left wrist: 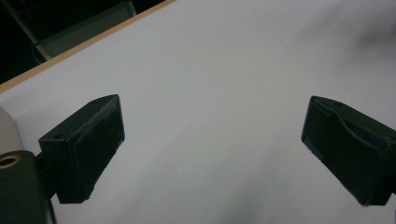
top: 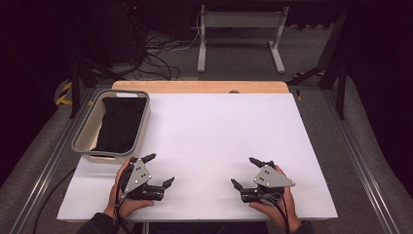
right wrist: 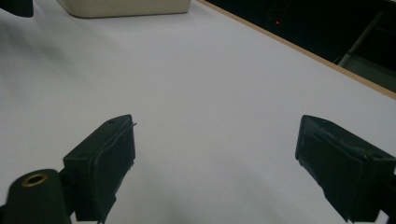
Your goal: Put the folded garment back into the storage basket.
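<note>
A white surface (top: 219,141) with a bare wooden strip (top: 199,87) along its far edge carries a grey-rimmed beige bin (top: 85,146). The bin stands at the surface's near-left corner area, against the left edge, and holds a black cloth (top: 119,122). Right of the bin the white top runs bare.

We can read no text, label, brand, number or sign anywhere around either gripper, nor on the surfaces that lie ahead of their jaws.

Lab: rig frame (top: 241,22), floor cables (top: 156,53)
</note>
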`<state>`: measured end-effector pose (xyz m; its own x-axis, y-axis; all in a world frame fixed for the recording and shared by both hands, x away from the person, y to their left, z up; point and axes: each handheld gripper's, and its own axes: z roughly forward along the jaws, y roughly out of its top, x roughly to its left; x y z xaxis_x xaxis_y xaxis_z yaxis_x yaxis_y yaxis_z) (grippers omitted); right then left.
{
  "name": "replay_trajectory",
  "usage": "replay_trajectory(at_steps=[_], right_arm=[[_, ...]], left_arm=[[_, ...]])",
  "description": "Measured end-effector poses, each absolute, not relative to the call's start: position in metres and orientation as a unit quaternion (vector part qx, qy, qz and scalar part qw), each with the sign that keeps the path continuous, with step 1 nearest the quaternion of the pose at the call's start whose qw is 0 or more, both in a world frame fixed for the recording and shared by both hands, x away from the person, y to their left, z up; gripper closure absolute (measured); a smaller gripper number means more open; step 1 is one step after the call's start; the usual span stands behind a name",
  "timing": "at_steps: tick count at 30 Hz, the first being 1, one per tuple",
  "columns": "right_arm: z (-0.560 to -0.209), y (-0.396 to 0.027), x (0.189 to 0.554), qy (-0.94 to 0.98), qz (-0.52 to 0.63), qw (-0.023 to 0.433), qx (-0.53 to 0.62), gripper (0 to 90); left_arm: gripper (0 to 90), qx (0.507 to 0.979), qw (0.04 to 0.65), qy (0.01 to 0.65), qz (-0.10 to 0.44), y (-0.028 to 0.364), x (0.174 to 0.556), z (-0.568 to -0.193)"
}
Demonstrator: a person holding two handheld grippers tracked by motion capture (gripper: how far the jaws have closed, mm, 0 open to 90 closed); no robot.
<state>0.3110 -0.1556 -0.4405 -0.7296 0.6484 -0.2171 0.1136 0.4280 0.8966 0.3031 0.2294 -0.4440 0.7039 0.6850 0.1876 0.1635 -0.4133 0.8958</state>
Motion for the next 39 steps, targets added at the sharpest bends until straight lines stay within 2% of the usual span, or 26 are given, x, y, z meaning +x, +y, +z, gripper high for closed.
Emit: replay_trajectory(at_steps=[29,39], right_arm=[[-0.4412,-0.1543,0.3126,0.8,0.479,0.274,0.235,12.6],[-0.4416,-0.1562,0.3142,0.802,0.468,0.284,0.238,13.8]], left_arm=[[8.5,0.803,0.459,0.265,0.272,0.2276,0.3046,-0.4465],[8.8,0.802,0.461,0.267,0.271,0.2278,0.3072,-0.4463]])
